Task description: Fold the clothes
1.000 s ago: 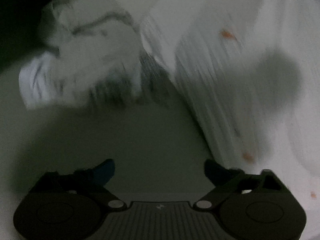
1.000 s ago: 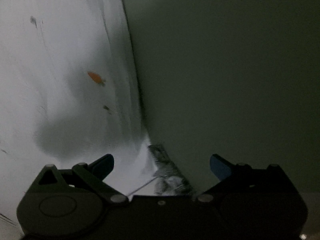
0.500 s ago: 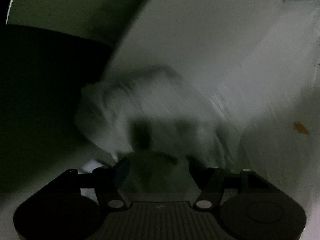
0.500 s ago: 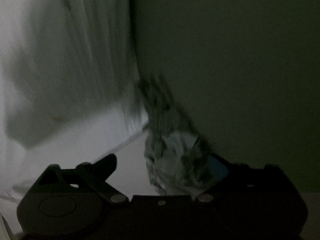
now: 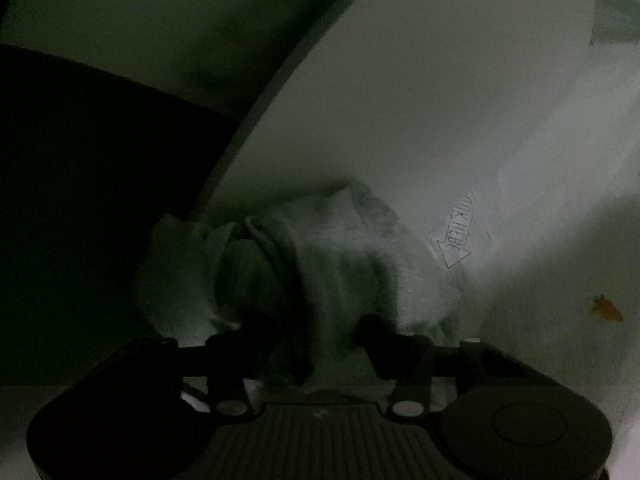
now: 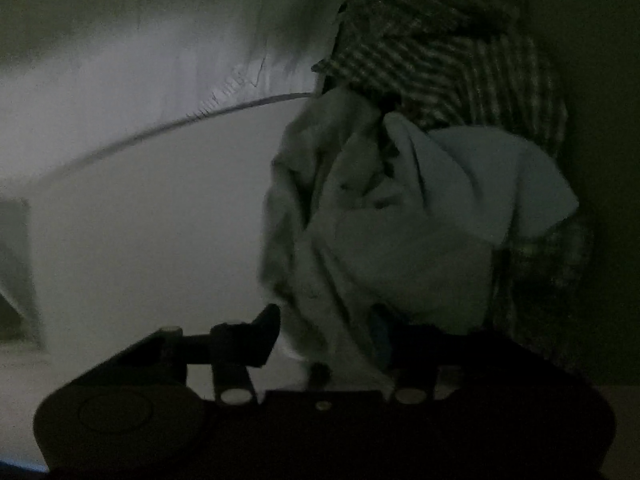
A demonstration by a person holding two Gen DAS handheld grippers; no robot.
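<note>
Between the fingers of the left gripper sits a bunched fold of the pale garment, which lies crumpled on the white surface close to its curved edge. The jaws are closing on the cloth; the picture is too dark to show whether the pads press it yet. A printed arrow mark lies just beside the heap on the white sheet.

At the right gripper, the jaws are also closing, with pale cloth between them. The garment is heaped there, with a striped part behind it. Contact of the near finger with the cloth cannot be confirmed.

Probable faults from this state:
- Grip on a thick wad instead of a single edge. Cause: several layers gathered between the fingers. Result: the garment lifts as a lump and does not spread.
- Slip on one side. Cause: shallow bite on loose cloth.
- Garment dragged over the edge. Cause: the heap lies close to it.
</note>
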